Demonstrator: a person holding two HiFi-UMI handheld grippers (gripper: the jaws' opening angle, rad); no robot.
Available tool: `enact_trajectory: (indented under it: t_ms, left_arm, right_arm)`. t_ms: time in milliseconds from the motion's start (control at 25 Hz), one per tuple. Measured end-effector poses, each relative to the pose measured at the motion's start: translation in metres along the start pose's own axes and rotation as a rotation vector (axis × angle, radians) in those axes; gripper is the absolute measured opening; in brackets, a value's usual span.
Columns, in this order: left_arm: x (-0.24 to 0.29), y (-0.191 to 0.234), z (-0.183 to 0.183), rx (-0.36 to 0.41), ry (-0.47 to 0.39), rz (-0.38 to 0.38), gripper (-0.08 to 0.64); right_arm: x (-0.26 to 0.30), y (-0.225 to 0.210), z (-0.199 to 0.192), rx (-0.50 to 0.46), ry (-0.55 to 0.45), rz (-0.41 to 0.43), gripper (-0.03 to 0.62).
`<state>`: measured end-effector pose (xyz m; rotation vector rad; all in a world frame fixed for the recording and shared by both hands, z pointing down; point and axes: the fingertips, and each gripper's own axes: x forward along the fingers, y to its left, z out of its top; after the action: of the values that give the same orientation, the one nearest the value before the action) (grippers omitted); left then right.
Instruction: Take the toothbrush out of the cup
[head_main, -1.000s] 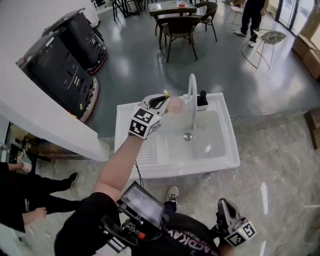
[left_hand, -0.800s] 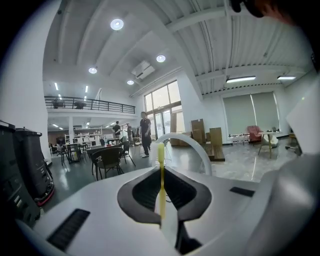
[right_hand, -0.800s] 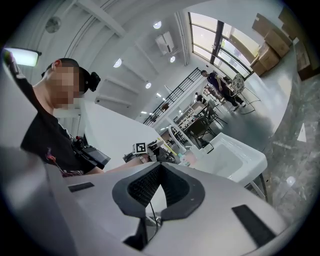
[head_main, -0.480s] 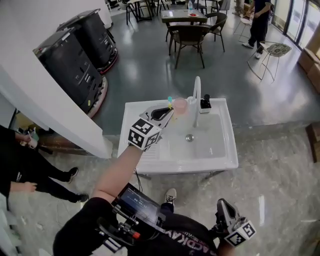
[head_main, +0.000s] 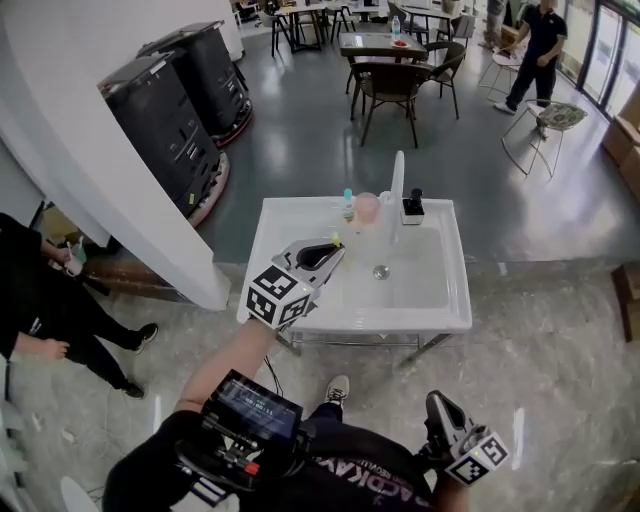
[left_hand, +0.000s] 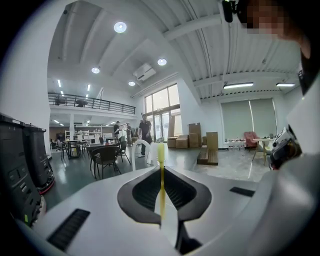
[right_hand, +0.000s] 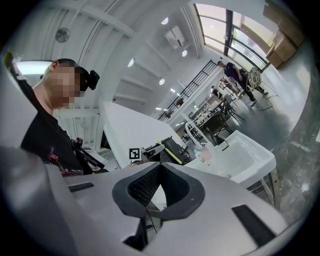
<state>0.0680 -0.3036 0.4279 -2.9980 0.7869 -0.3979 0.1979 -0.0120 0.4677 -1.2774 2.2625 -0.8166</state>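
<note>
My left gripper (head_main: 329, 251) is shut on a thin yellow toothbrush (head_main: 336, 241) and hovers over the sink's left drainboard, apart from the pink cup (head_main: 367, 207). That cup stands on the back ledge beside the white faucet (head_main: 398, 176). In the left gripper view the toothbrush (left_hand: 161, 156) rises straight up between the closed jaws of my left gripper (left_hand: 161, 172), head uppermost. My right gripper (head_main: 439, 406) hangs low by my side, jaws together with nothing in them (right_hand: 159, 171). The right gripper view also catches the cup (right_hand: 205, 155) far off.
The white sink unit (head_main: 455, 300) stands on a grey floor. A teal item (head_main: 348, 199) and a black dispenser (head_main: 412, 208) sit on its back ledge. Black machines (head_main: 180, 110) stand to the left, chairs and tables (head_main: 395, 60) behind. People stand at the left (head_main: 40, 300) and far right (head_main: 535, 45).
My left gripper has drawn back from the cup toward the sink's front left, carrying the toothbrush with it. The head view has backed away. The right gripper stays low.
</note>
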Motion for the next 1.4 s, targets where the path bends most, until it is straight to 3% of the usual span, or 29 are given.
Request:
enact_trajectory:
  t_ms: [680,1120,1400]
  left_arm:
    - [-0.102,-0.121,-0.015,-0.079,0.006,0.035,0.023]
    - [-0.141,-0.140,-0.038,-0.110,0.038,0.063,0.023]
    - [-0.174,-0.136,-0.063,-0.197,0.047,0.041,0.023]
  right_arm:
    - [-0.042,0.038,-0.030,0.039,0.111,0.143,0.009]
    - [-0.023,0.053,-0.040,0.034,0.169,0.197,0.009]
    - [0.011,0.081,-0.058,0.027,0.196,0.204,0.009]
